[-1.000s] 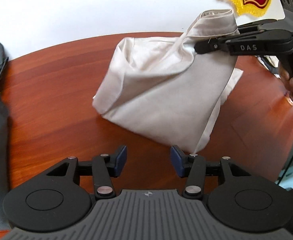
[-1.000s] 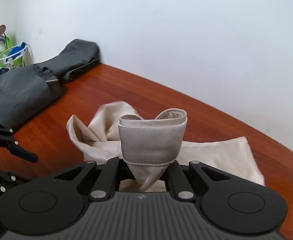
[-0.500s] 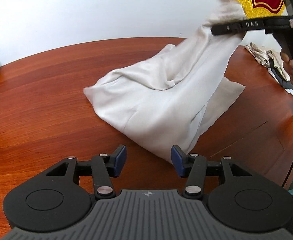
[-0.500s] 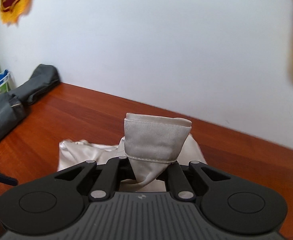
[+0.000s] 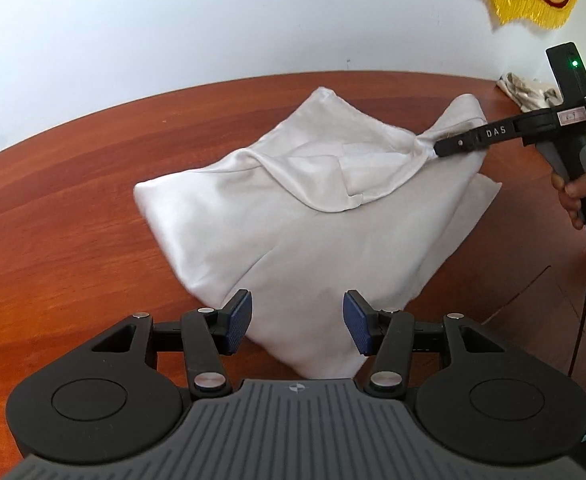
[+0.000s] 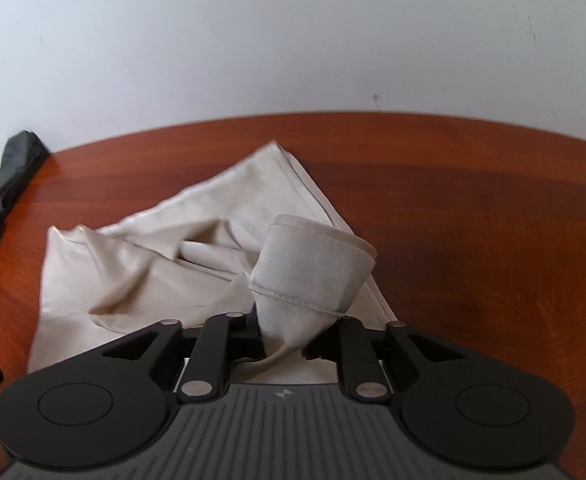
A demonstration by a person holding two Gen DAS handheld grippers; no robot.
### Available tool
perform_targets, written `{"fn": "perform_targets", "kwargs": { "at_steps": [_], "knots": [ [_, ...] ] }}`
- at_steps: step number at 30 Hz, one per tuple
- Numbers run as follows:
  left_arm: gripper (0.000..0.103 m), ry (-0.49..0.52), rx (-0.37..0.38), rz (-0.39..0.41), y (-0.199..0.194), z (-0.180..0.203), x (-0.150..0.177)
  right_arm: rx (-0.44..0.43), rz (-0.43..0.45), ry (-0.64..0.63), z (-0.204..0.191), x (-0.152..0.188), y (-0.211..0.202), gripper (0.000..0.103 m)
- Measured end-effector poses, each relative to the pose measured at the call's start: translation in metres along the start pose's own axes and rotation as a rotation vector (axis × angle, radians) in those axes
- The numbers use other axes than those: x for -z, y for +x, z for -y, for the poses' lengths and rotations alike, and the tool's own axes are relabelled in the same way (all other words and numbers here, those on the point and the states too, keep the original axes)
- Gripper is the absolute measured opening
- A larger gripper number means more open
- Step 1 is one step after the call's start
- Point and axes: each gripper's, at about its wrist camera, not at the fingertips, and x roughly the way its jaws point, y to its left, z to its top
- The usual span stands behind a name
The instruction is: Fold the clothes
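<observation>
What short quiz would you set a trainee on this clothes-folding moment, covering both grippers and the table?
1. True or false: the left gripper is clamped on the white garment.
2. What sits between the fingers of the right gripper? A: the garment's banded end. B: a grey sleeve. C: nothing.
3. In the right wrist view, what lies at the left edge of the table?

Key:
1. False. Its jaws stand open, gripping nothing.
2. A. Those jaws have just been opening, with cloth between them.
3. Dark grey clothing.
</observation>
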Motion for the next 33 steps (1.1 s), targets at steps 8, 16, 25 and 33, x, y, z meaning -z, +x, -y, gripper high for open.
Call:
{"fn": "perform_targets", "kwargs": {
  "at_steps": [8, 16, 25, 33],
  "knots": [
    [0.054, 0.016, -0.025, -0.045, 0.019, -0.005, -0.001, 0.128, -0.042, -0.041, 0.004, 0.008, 0.004, 0.074],
    [0.054, 0.060, -0.071, -0.050, 0.013, -0.034, -0.006, 0.191, -0.039, -0.051, -0.005, 0.015, -0.019, 0.080],
    [0.059, 0.112, -0.057, -0.039, 0.011, -0.076, -0.025, 0.199, -0.012, -0.004, -0.034, 0.029, -0.058, 0.083],
    [0.061, 0.183, 0.004, -0.047, 0.021, -0.099, -0.039, 0.210, -0.013, 0.027, -0.069, 0.050, -0.081, 0.085]
  ]
}}
